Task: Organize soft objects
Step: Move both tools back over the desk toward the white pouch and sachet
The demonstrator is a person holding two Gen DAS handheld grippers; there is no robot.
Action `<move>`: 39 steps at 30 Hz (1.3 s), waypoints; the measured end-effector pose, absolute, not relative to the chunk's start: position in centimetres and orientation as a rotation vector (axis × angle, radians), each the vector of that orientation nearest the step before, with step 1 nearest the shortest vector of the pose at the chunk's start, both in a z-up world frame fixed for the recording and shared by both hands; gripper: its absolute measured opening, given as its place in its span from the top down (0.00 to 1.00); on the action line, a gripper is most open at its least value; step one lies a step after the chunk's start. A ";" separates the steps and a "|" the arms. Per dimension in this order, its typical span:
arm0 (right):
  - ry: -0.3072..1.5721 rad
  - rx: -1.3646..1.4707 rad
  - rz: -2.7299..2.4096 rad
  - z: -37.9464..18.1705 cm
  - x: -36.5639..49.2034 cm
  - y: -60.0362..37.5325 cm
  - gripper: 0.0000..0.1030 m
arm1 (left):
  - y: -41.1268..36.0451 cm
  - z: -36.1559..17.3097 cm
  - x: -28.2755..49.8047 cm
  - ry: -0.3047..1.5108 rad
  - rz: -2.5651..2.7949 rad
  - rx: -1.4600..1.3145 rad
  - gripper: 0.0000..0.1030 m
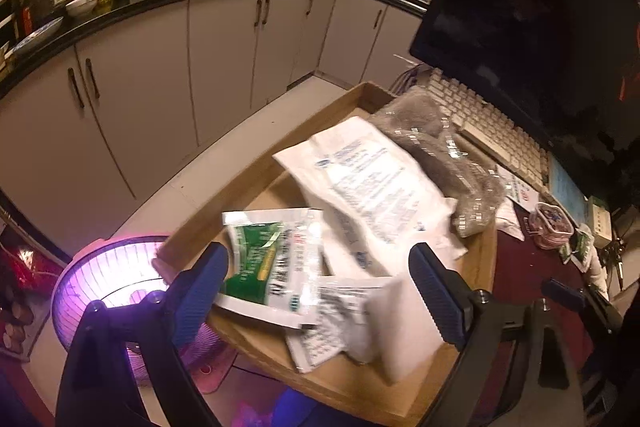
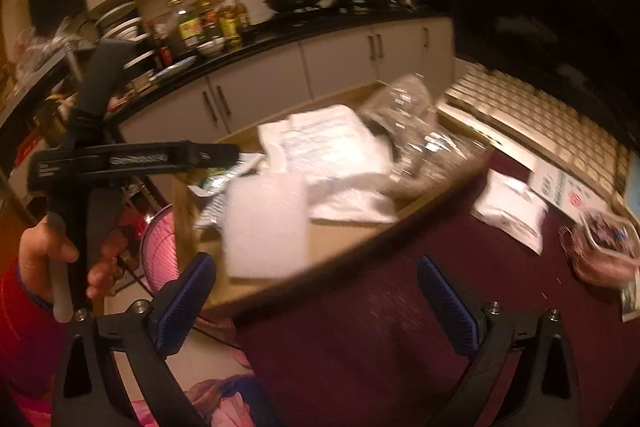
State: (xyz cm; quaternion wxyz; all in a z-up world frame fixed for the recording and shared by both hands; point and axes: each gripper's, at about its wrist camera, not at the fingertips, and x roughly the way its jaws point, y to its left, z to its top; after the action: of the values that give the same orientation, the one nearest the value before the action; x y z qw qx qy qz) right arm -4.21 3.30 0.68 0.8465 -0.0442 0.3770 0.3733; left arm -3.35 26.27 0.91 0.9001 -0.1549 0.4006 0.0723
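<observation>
A cardboard box (image 1: 208, 223) on the dark red table holds soft packs: a green and white packet (image 1: 264, 259), a large white printed bag (image 1: 372, 183), a grey item in clear plastic (image 1: 436, 143) and a white sponge block (image 1: 404, 319). My left gripper (image 1: 316, 291) is open just above the packs at the box's near side, holding nothing. My right gripper (image 2: 316, 303) is open and empty over the red tablecloth, in front of the box (image 2: 320, 247). The sponge block (image 2: 266, 223) and another white packet (image 2: 510, 211) on the cloth show in the right wrist view.
A monitor (image 1: 532, 11) and keyboard (image 1: 492, 123) stand right of the box. A pink glass dish (image 2: 604, 251) sits at the table's right. A glowing pink heater (image 1: 108, 287) stands on the floor left of the table. Kitchen cabinets (image 1: 224, 59) line the back.
</observation>
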 end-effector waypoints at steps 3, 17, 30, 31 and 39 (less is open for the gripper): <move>0.829 -0.044 0.717 0.4 -3.4 0.8 0.01 | 24.8 1.7 -3.1 0.819 0.120 -0.305 0.11; 0.928 0.273 0.359 -2.0 0.5 -14.7 0.01 | 13.6 3.4 -0.2 0.841 -0.088 -0.163 0.09; 0.908 0.276 0.188 -2.0 0.7 -21.7 0.01 | 5.6 0.4 3.7 0.940 -0.171 0.007 0.09; 0.908 0.290 0.163 -1.9 1.0 -22.5 0.01 | 5.3 0.3 4.1 0.942 -0.167 0.011 0.09; 0.894 0.335 -0.010 -1.0 3.4 -27.8 0.03 | 3.7 -1.8 7.9 0.976 -0.116 0.041 0.09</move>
State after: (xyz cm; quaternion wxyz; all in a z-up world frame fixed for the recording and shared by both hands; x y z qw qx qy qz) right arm 3.38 -27.84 -0.99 0.8881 0.1612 0.4304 -0.0047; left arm 7.93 3.69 -1.85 0.8815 0.0196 0.4685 -0.0559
